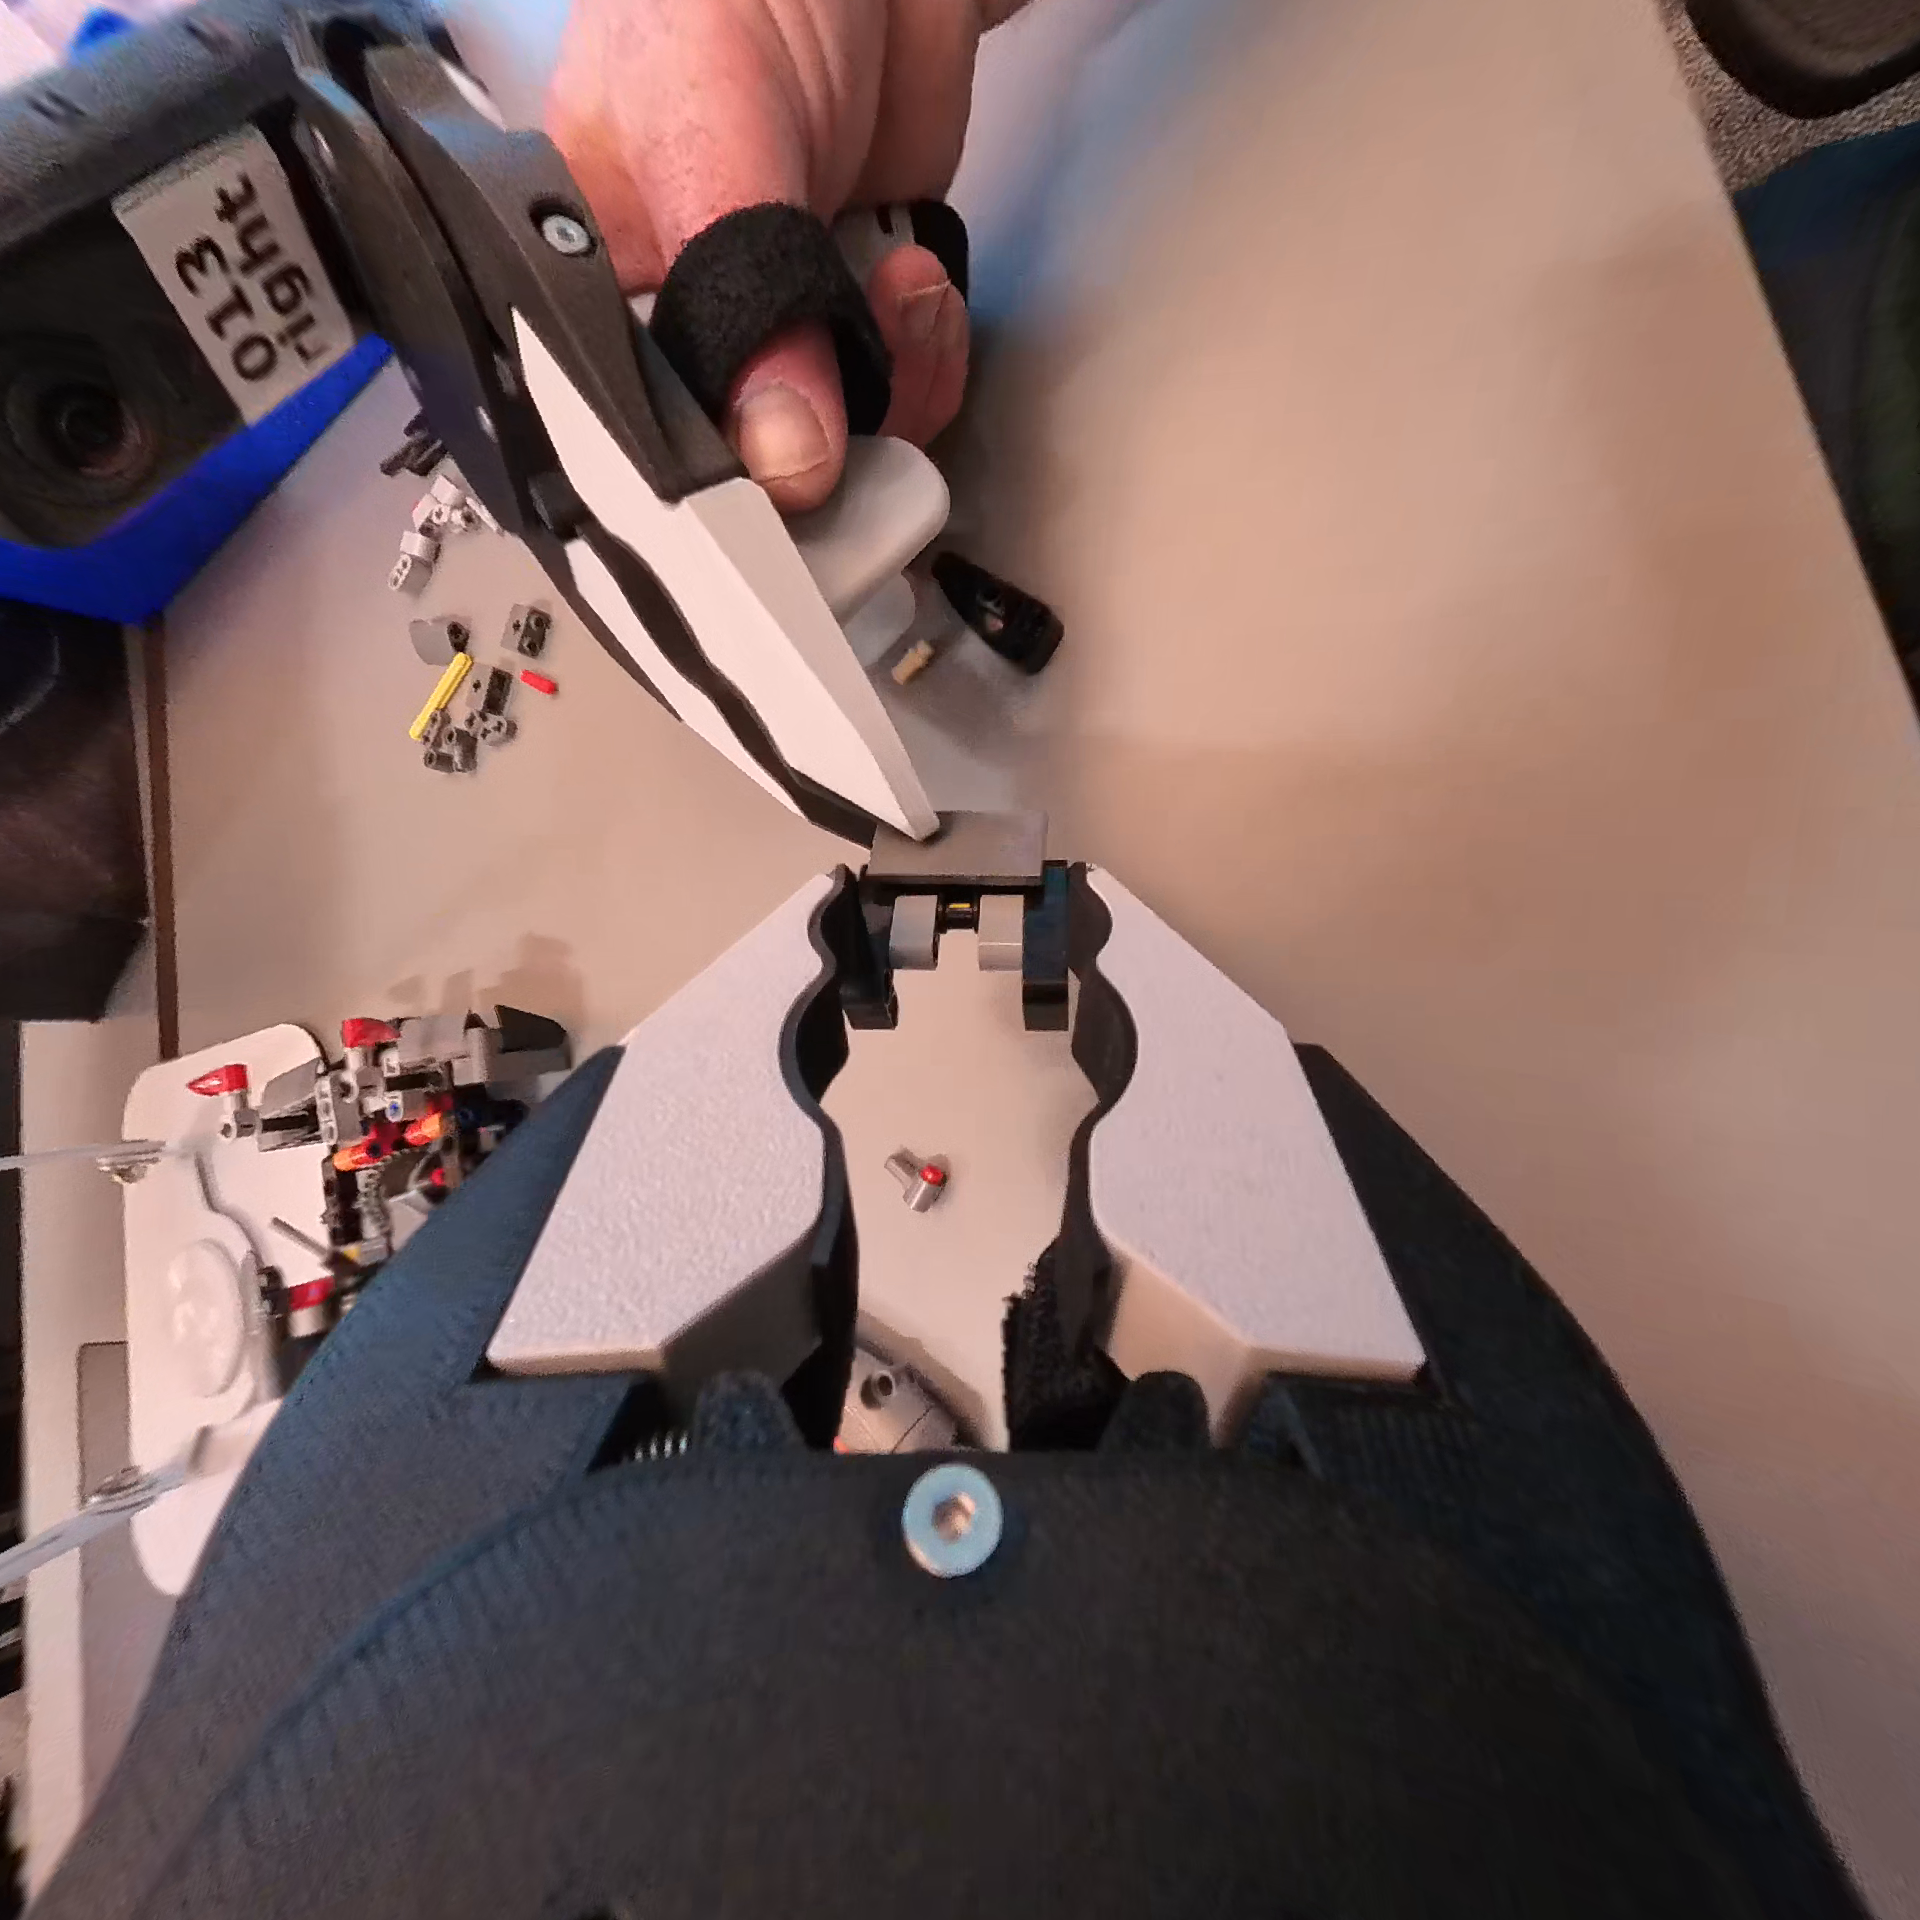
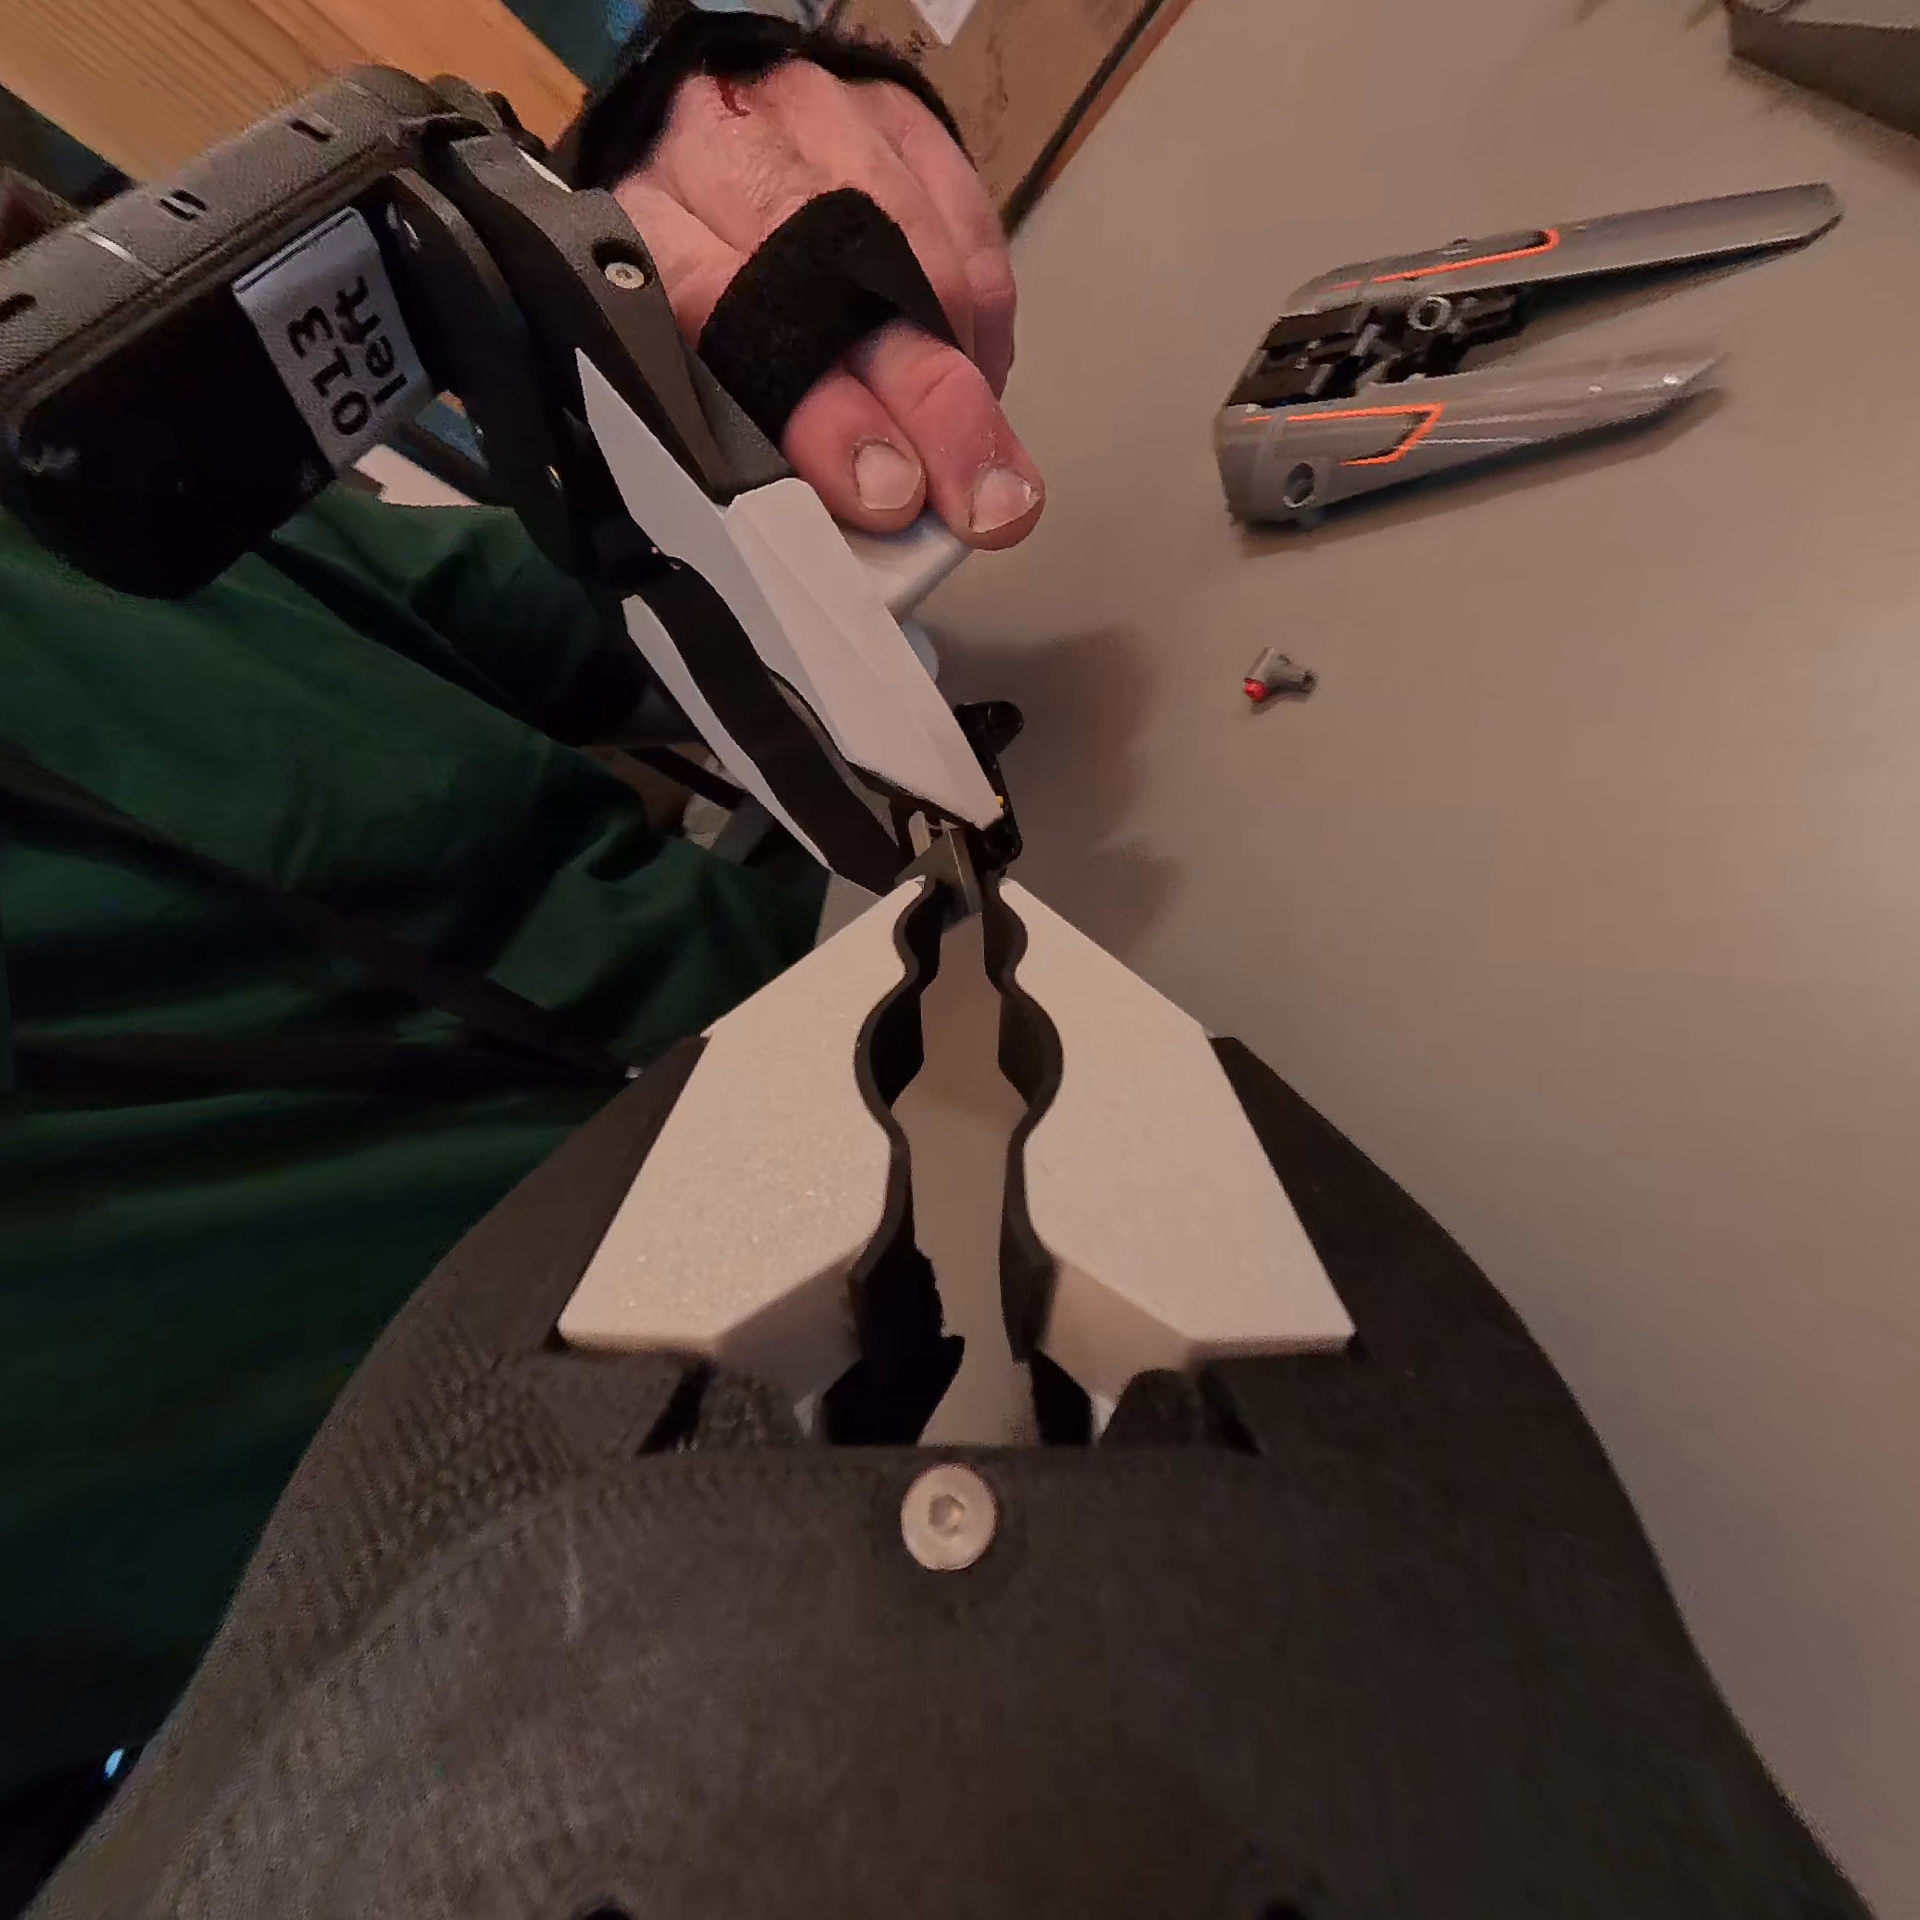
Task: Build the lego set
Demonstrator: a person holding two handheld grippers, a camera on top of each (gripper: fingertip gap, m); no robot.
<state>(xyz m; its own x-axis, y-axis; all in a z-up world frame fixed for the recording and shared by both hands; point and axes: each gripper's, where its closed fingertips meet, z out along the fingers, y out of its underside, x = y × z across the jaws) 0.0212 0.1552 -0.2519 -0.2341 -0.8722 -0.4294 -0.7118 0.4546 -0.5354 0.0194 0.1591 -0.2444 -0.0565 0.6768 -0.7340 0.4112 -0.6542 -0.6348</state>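
Note:
My left gripper (image 1: 964, 904) is shut on a small black-and-grey lego assembly (image 1: 1044, 956) and holds it above the table. A dark grey flat tile (image 1: 987, 847) lies on top of that assembly. My right gripper (image 2: 961, 883) is shut on the edge of this tile (image 2: 954, 868). In the left wrist view the right gripper (image 1: 914, 826) comes in from the upper left and meets the tile's left corner. In the right wrist view the left gripper (image 2: 987, 821) comes in from the upper left, tip to tip with mine.
A small grey piece with a red tip (image 1: 920, 1179) lies on the table below the grippers. Loose grey, yellow and red parts (image 1: 468, 675) lie at the left near a blue bin (image 1: 208, 520). A partly built model (image 1: 395, 1122) sits on a white tray (image 1: 177, 1299). Grey panels with orange lines (image 2: 1455, 364) lie far right. Less than 4 cm separates the two grippers' tips.

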